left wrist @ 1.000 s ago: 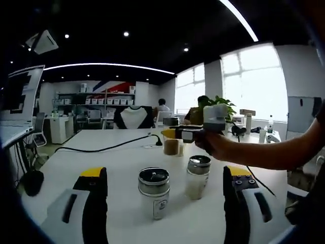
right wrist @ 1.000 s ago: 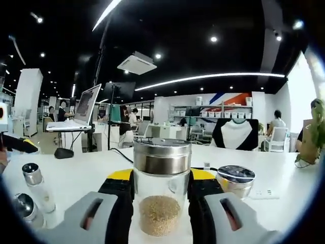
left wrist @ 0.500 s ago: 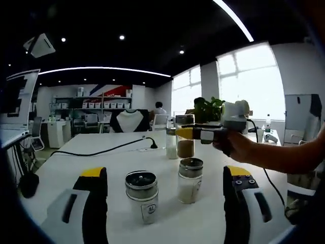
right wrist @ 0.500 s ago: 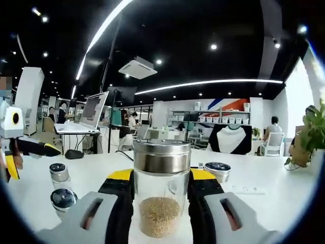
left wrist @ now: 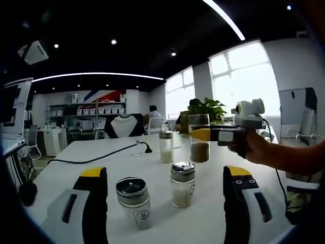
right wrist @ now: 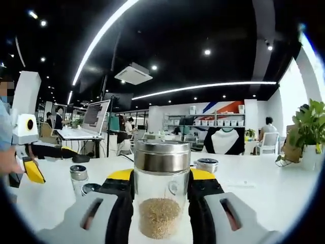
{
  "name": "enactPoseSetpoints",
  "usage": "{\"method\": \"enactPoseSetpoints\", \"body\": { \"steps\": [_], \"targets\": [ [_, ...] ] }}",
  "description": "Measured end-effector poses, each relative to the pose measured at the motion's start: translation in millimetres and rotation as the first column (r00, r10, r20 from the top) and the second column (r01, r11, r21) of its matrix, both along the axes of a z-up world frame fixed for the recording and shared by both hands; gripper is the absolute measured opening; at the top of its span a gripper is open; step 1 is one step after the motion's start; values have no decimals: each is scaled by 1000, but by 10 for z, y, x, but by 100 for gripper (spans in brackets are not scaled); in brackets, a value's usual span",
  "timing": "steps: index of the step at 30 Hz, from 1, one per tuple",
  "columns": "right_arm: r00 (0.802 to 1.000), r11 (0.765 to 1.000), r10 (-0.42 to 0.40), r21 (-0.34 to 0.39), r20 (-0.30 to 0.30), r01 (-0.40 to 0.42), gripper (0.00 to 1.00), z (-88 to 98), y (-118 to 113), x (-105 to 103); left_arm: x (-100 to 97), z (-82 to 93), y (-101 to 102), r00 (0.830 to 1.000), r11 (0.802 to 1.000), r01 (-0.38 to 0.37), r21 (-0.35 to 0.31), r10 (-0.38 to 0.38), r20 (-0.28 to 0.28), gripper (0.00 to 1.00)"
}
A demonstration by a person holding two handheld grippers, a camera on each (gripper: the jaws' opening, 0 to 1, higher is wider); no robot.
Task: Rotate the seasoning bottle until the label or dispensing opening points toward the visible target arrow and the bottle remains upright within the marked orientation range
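My right gripper (right wrist: 161,175) is shut on a clear glass seasoning bottle (right wrist: 161,203) with a steel cap and brown granules at the bottom. The bottle is upright. In the left gripper view the same bottle (left wrist: 199,145) stands upright beyond the nearer jars, clamped by the right gripper (left wrist: 203,135), which a hand holds from the right. My left gripper (left wrist: 166,172) is open with nothing between its jaws. It also appears at the left edge of the right gripper view, as the left gripper (right wrist: 45,160). I see no arrow mark.
On the white table (left wrist: 76,162), ahead of the left jaws, stand a labelled steel-lidded jar (left wrist: 133,201) and a shaker with white contents (left wrist: 182,184). A third shaker (left wrist: 166,146) stands farther back, and a black cable (left wrist: 96,156) crosses the table. Office desks and seated people lie beyond.
The right gripper view has swung, bringing the plant and the left gripper further in; the bottle stays clamped. In the left gripper view the held bottle has moved right of the standing jars.
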State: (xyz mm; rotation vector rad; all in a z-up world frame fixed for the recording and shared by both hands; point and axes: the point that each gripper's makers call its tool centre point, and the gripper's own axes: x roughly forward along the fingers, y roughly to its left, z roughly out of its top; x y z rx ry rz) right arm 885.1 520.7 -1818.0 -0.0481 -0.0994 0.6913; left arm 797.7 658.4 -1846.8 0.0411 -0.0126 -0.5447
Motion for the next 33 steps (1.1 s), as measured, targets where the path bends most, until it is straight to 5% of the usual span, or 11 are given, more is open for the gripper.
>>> {"method": "enactPoseSetpoints", "body": {
  "steps": [19, 33],
  "targets": [
    [1000, 999, 29, 27, 12, -29, 39, -67, -172, -880, -173, -70, -206, 999, 1000, -18, 16, 17, 28, 100],
    [990, 990, 136, 44, 26, -137, 39, -104, -59, -1272, -374, -151, -604, 986, 988, 150, 28, -152, 65, 93]
  ]
}}
